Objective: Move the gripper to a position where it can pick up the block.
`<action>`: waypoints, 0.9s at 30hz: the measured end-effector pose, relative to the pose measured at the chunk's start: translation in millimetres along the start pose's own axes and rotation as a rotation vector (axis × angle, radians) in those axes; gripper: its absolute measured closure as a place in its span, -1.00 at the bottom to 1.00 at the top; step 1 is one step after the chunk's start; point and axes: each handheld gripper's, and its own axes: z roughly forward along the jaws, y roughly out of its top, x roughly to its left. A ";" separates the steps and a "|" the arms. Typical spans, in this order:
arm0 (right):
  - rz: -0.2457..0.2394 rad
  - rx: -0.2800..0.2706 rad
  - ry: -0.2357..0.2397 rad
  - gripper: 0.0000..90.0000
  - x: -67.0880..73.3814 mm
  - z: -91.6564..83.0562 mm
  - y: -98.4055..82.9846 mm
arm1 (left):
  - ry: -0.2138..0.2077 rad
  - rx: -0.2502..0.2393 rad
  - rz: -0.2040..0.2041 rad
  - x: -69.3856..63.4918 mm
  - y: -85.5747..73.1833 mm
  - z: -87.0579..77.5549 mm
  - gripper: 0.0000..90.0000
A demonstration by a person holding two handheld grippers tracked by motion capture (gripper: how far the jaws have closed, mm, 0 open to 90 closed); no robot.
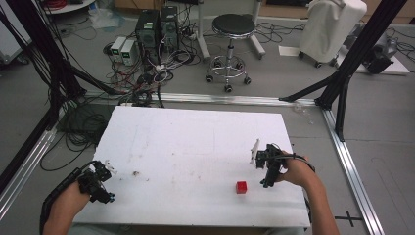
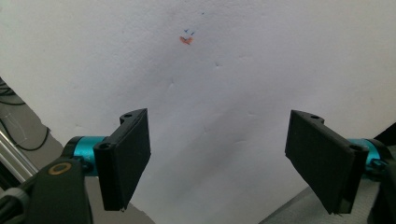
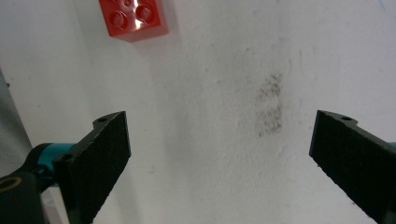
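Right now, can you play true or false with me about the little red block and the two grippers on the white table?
1. The red block sits on the white table. True.
2. The right gripper is squeezing the red block. False: its jaws are wide apart with nothing between them, and in the right gripper view the block lies farther off on the table.
3. The left gripper is open. True.
4. The red block is closer to the left gripper than to the right one. False: in the high view it lies near the right gripper, far from the left.
5. A black stool stands on the floor beyond the table. True.
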 end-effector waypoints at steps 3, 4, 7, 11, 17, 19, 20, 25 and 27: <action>-0.033 0.007 0.026 -0.90 2.4 4.2 8.2 | 0.001 0.001 0.000 0.2 -0.2 -0.1 -0.50; -0.044 0.010 0.024 -0.90 3.5 5.2 10.8 | 0.004 0.001 -0.001 0.2 -0.1 -0.3 -0.50; -0.061 0.016 0.036 -0.90 5.1 6.9 15.5 | 0.005 0.000 0.000 0.5 0.0 -0.8 -0.50; -0.103 0.010 0.047 -0.90 9.1 10.2 25.8 | 0.006 -0.004 0.001 0.4 -0.1 -0.7 -0.50; -0.158 0.018 0.077 -0.90 15.3 18.8 36.7 | 0.005 -0.004 0.005 0.1 0.1 -0.3 -0.50; -0.167 0.020 0.082 -0.90 16.4 21.0 38.8 | 0.002 -0.003 0.003 0.2 0.1 -0.3 -0.50; -0.164 0.020 0.081 -0.90 17.2 21.7 39.6 | 0.002 -0.002 0.002 0.2 0.1 -0.2 -0.50; -0.168 0.008 0.082 -0.90 20.3 24.4 43.0 | 0.002 -0.003 0.004 0.1 0.4 -0.2 -0.50; -0.179 0.009 0.084 -0.90 22.8 26.8 45.9 | 0.004 -0.002 0.004 -0.1 0.5 -0.5 -0.50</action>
